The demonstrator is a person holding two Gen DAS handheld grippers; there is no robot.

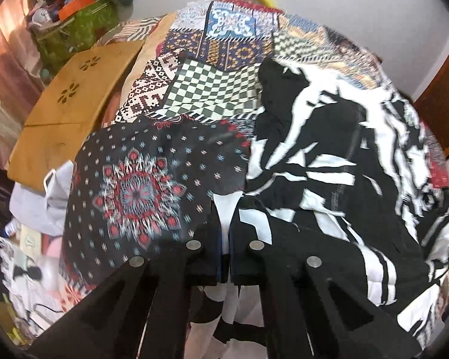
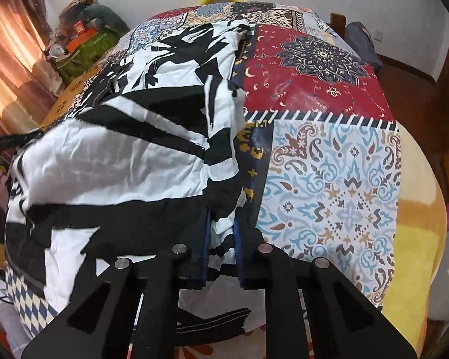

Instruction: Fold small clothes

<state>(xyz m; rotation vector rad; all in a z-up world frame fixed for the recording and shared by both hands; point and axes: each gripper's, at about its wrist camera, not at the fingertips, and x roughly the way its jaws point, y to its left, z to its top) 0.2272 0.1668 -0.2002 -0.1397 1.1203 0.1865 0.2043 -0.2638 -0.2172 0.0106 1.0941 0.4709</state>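
The left gripper has its fingers pinched on the near edge of the black-and-white garment, at lower centre of the frame. The right gripper clamps the same hem, likely to lift both corners for a fold over the patchwork-covered surface.

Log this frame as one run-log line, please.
stage: gripping near edge | left gripper: shut on black-and-white garment | right gripper: shut on same garment | surface: patchwork cloth | fold: not yet made
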